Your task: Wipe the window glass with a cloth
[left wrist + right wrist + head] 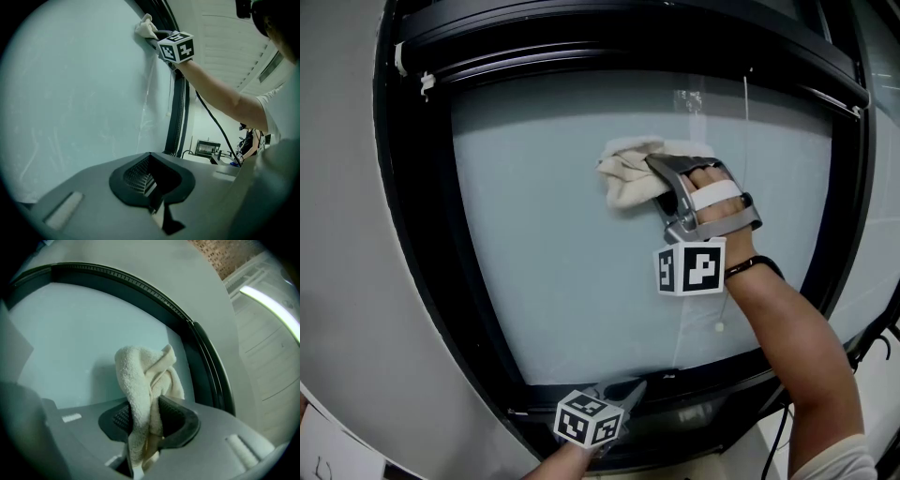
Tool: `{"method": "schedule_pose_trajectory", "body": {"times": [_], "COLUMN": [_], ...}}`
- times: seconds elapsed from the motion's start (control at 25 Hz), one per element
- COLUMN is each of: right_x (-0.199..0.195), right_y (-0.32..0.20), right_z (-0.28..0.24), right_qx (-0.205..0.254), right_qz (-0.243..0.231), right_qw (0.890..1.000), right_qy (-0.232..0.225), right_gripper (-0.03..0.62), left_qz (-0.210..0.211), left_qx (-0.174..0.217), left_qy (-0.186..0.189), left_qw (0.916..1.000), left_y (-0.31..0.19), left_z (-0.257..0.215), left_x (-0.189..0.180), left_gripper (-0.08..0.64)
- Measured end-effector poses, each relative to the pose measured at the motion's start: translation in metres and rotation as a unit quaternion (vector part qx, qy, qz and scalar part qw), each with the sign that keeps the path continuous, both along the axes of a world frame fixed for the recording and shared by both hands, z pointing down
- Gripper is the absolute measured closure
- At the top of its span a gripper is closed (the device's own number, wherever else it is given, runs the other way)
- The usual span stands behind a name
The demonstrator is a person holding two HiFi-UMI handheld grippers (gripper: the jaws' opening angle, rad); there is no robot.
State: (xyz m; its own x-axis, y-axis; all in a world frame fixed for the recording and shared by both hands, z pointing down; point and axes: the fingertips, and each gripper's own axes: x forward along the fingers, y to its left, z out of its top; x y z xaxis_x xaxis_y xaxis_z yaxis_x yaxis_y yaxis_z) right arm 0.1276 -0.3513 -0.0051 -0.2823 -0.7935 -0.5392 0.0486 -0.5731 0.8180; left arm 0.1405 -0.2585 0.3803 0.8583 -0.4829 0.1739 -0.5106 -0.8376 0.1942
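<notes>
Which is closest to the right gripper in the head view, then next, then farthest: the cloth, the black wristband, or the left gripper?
1. The cloth, clamped by the right gripper itself.
2. The black wristband, lower right of it.
3. The left gripper, far below, near the view's bottom edge.

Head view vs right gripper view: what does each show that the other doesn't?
Head view only: the left gripper low at the bottom of the frame, and the hand holding the right gripper. Right gripper view only: the pads clamped on the cloth, plus a ceiling light. Both: cloth, glass, black frame.
</notes>
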Motion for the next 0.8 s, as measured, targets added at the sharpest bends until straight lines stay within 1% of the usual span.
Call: {"method": "schedule_pose_trajectory", "body": {"times": [0.28,0.8], "right_x": [0.0,0.003], "right_y": [0.001,0.002], "right_z": [0.019,0.074], "right_qx": [-0.009,-0.04], "right_qz": [-0.01,-0.022], "right_qw": [1.0,0.999], "right_qy": [0.0,-0.005], "right_gripper": [0.482,0.482], "left_qz": [-0.008,-0.019], "left_qx": [-0.002,-0.013], "left_qy": [0.005,0.018], "left_qw": [1.0,0.9996], "left_y": [0.0,0.004], "left_z": [0.003,0.012], "left_x": [0.002,0.006], "left_gripper": [0.545,0.543]}}
